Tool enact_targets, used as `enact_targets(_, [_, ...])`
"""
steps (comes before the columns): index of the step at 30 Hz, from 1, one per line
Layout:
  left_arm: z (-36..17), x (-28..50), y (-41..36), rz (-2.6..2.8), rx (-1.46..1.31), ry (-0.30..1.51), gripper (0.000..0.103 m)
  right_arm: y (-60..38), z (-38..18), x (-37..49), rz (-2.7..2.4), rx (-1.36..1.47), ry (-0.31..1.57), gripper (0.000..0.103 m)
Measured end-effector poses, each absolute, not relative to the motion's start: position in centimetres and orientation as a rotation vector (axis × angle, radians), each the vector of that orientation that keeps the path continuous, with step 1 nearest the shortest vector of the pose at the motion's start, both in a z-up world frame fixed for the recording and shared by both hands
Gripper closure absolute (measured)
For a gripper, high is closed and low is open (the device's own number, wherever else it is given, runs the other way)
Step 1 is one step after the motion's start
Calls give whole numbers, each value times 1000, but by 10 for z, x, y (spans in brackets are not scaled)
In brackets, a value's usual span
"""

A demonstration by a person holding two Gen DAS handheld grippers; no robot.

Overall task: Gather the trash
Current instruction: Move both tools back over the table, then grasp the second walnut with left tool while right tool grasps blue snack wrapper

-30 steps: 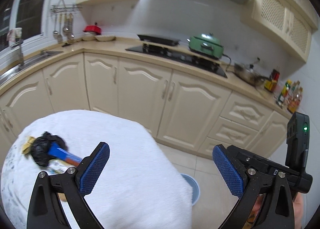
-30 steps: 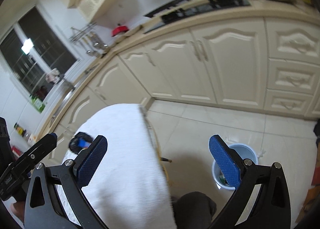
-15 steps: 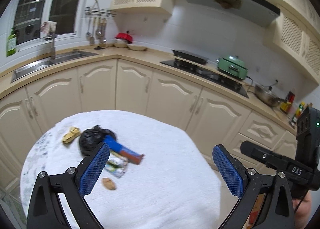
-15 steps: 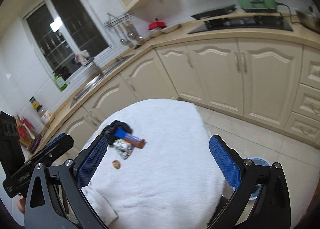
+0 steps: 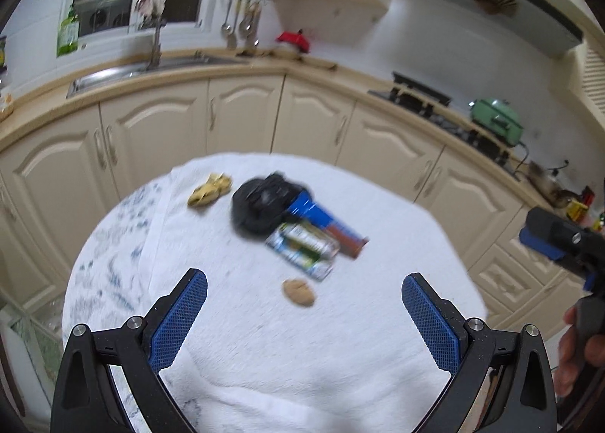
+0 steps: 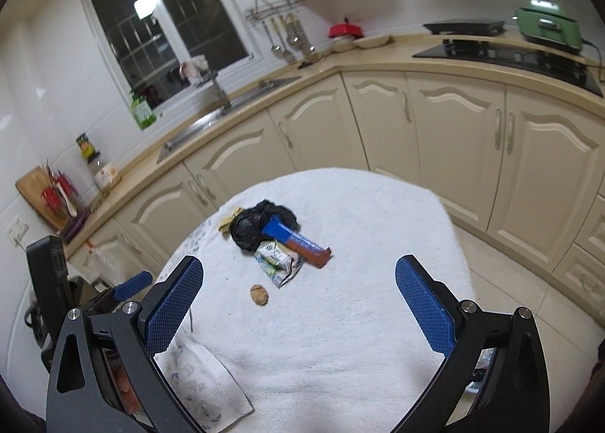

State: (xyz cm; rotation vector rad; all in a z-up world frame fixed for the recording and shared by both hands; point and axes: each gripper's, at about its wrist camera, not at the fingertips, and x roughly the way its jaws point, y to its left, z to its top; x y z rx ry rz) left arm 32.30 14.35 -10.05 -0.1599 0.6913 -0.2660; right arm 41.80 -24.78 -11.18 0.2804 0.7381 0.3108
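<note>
Trash lies on a round table under a white cloth (image 5: 287,357) (image 6: 340,338): a crumpled black bag (image 5: 261,202) (image 6: 253,223), a blue and brown wrapper (image 5: 325,223) (image 6: 298,242), a crushed green-white carton (image 5: 302,247) (image 6: 278,261), a walnut (image 5: 298,292) (image 6: 259,294) and yellow peel (image 5: 210,189) (image 6: 227,221). My left gripper (image 5: 304,310) is open and empty above the table's near side. My right gripper (image 6: 298,298) is open and empty, also short of the trash; it shows in the left wrist view (image 5: 556,244).
Cream kitchen cabinets (image 6: 453,138) and a counter with a sink (image 5: 124,72) and a stove (image 6: 503,51) curve behind the table. A green pot (image 5: 497,121) sits on the counter. Tiled floor (image 6: 529,274) lies to the right of the table.
Both grippers have swung left and tilted down toward the table, so the trash pile has come from the left edge to the centre of both views. Both stay open.
</note>
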Motion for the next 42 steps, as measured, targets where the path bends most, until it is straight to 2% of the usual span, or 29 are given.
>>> enact_targets(11, [-149, 401, 104, -264, -114, 837, 4, -232, -160, 461, 336, 258, 861, 0])
enact_targets(17, [-180, 452, 83, -258, -99, 930, 19, -236, -185, 484, 339, 264, 921, 0])
enact_targets(20, [-181, 468, 73, -252, -58, 905, 22, -237, -195, 497, 340, 262, 944, 0])
enact_targets(22, [-183, 477, 67, -256, -30, 891, 34, -235, -202, 507, 342, 260, 962, 0])
enact_targets(24, [-183, 479, 61, -266, -7, 877, 56, -231, -208, 516, 347, 254, 973, 0])
enact_targets(25, [-187, 479, 60, -269, 0, 871, 58, -228, -212, 523, 354, 250, 979, 0])
enact_targets(27, [-191, 477, 59, -287, -8, 864, 72, -221, -218, 532, 365, 240, 991, 0])
enact_targets(30, [-196, 477, 64, -300, -41, 866, 78, -206, -228, 549, 390, 204, 1002, 1])
enact_targets(35, [-192, 481, 71, -284, -69, 862, 80, -186, -244, 577, 429, 172, 1027, 13])
enact_targets(37, [-191, 482, 75, -276, -88, 861, 80, -181, -253, 589, 450, 183, 1058, 27])
enact_targets(38, [-190, 481, 78, -271, -92, 859, 80, -180, -255, 591, 457, 185, 1057, 29])
enact_targets(39, [-190, 483, 80, -267, -98, 858, 80, -180, -255, 592, 467, 182, 1044, 37])
enact_targets(40, [-190, 480, 85, -267, -107, 857, 80, -179, -255, 593, 507, 208, 1057, 52])
enact_targets(42, [-190, 478, 88, -260, -117, 850, 80, -177, -252, 587, 531, 204, 1057, 61])
